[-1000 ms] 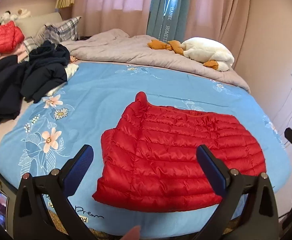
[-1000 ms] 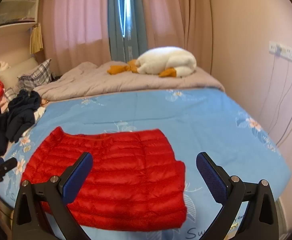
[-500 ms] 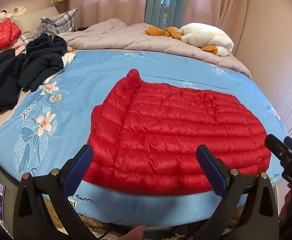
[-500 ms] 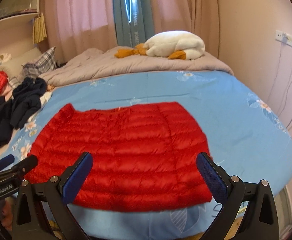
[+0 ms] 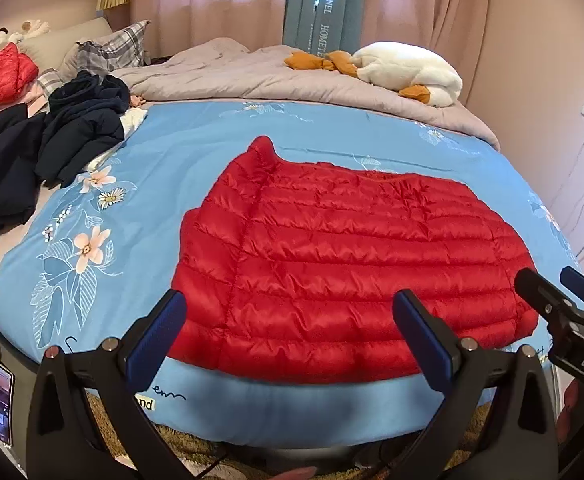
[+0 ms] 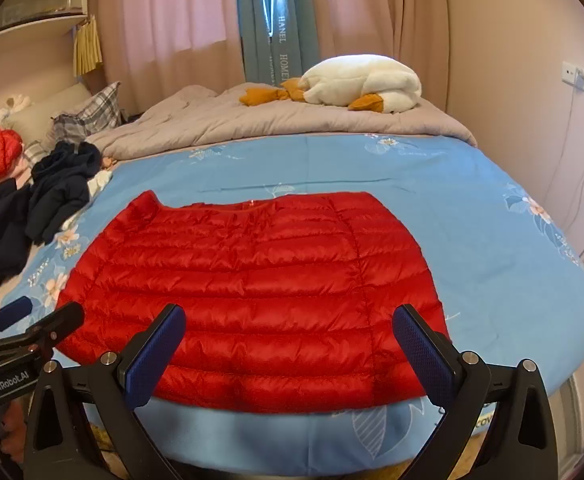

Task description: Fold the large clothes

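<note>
Blue floral bedspread [image 5: 163, 168], red jacket [image 5: 352, 256] lying flat just ahead of both tools. Left gripper [image 5: 292, 340] spread apart, empty. Right gripper [image 6: 289, 344] likewise, empty.

Shiny bright red quilted puffer jacket [image 6: 251, 292] with horizontal stitched bands, on a sky-blue bedsheet [image 6: 472, 216] printed with pink-and-white flowers. Plain grey-taupe comforter [image 6: 292, 124], white plush goose [image 6: 364, 80] with orange feet, grey plaid pillow [image 5: 111, 50], navy clothes pile [image 5: 51, 136], pink curtains [image 6: 171, 28].
</note>
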The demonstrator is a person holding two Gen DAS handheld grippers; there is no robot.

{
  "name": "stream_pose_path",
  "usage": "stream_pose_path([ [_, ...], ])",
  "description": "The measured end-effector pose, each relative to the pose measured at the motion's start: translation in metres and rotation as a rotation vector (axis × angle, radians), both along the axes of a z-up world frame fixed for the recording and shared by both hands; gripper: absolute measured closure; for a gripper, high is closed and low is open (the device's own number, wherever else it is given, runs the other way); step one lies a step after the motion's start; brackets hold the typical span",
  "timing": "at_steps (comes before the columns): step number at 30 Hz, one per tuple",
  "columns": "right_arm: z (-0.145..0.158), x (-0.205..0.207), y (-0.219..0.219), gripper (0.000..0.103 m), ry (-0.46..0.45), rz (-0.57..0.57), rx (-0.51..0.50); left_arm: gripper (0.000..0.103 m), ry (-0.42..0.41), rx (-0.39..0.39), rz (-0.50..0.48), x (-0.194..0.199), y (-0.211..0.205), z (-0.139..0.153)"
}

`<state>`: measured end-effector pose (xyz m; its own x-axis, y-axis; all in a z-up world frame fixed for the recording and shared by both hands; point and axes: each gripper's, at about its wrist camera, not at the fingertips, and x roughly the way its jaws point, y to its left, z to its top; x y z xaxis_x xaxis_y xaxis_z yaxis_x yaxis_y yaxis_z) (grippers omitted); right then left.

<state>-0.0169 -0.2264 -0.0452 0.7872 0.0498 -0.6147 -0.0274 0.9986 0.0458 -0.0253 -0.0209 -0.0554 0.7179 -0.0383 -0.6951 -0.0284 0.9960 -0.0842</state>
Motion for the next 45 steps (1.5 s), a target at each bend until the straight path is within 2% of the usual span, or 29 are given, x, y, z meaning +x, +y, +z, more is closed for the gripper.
stream_pose_path([
  [37,0.006,0.0,-0.004,0.001,-0.002,-0.021,-0.014,0.0,-0.017,0.013,-0.01,0.0,-0.003,0.015],
  [41,0.013,0.001,-0.003,0.001,-0.011,-0.017,-0.025,0.0,-0.041,0.036,-0.008,0.001,-0.008,0.029],
  [45,0.04,0.005,-0.005,0.001,-0.036,0.039,0.002,0.0,-0.081,0.032,-0.019,0.004,-0.013,0.052],
])
